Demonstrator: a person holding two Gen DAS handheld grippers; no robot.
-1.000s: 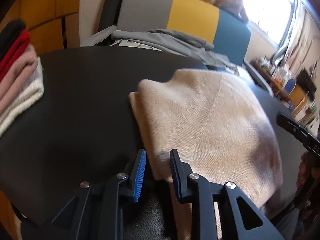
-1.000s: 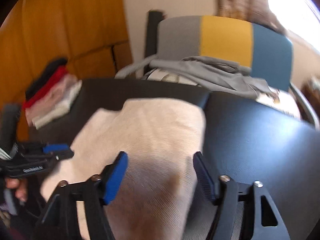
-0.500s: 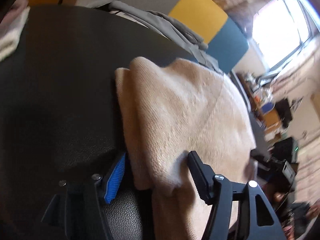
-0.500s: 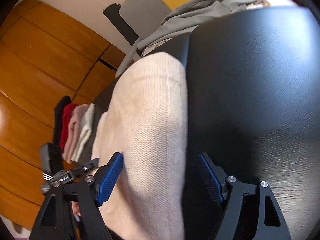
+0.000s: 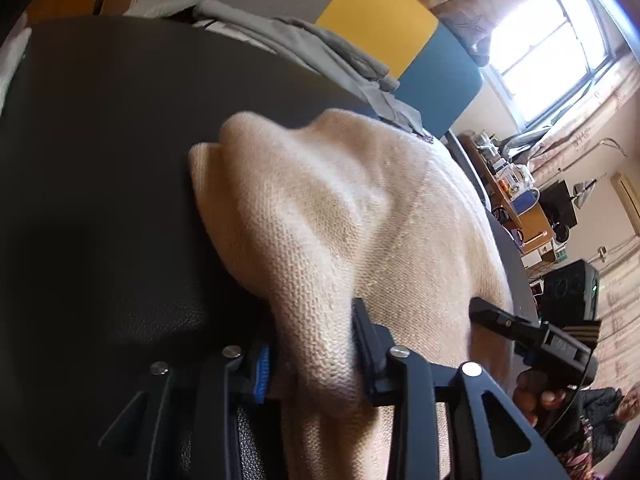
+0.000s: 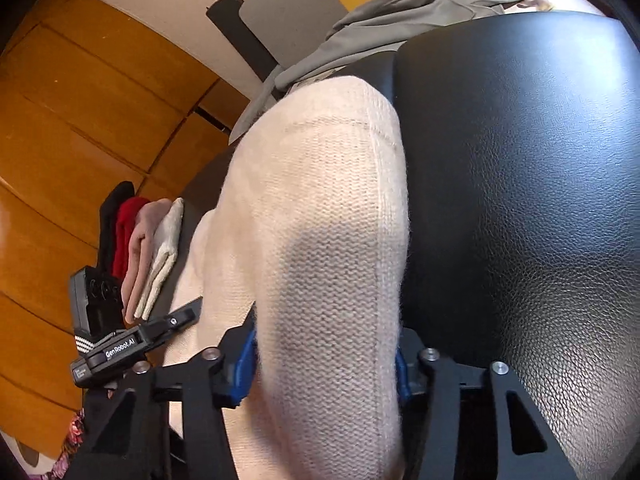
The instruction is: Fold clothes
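Both hand-held grippers have their fingers closed around the near edge of the cream knit sweater [image 5: 340, 216]. Seen from the left wrist, the left hand-held gripper [image 5: 310, 354] pinches a bunched fold of the knit between its blue-padded fingers [image 5: 262, 372], while the right wrist view shows the right hand-held gripper [image 6: 326, 360] clamped on a thick rolled fold of the same garment [image 6: 320, 208].

Largest in view is the black leather-textured desk [image 6: 520, 184], which carries the sweater; the garment lies folded on it, its far end rounded and its near end gathered up into the two sets of fingers. Behind the desk stands a chair back in grey, yellow and blue panels [image 5: 372, 12], with a grey garment [image 5: 312, 40] draped in front of it at the desk's far edge. Orange wooden panelling [image 6: 80, 100] fills the left of the right wrist view. Smaller still, a stack of folded clothes [image 6: 140, 248] in black, red, pink and off-white sits at the left side of the desk, well apart from the sweater.
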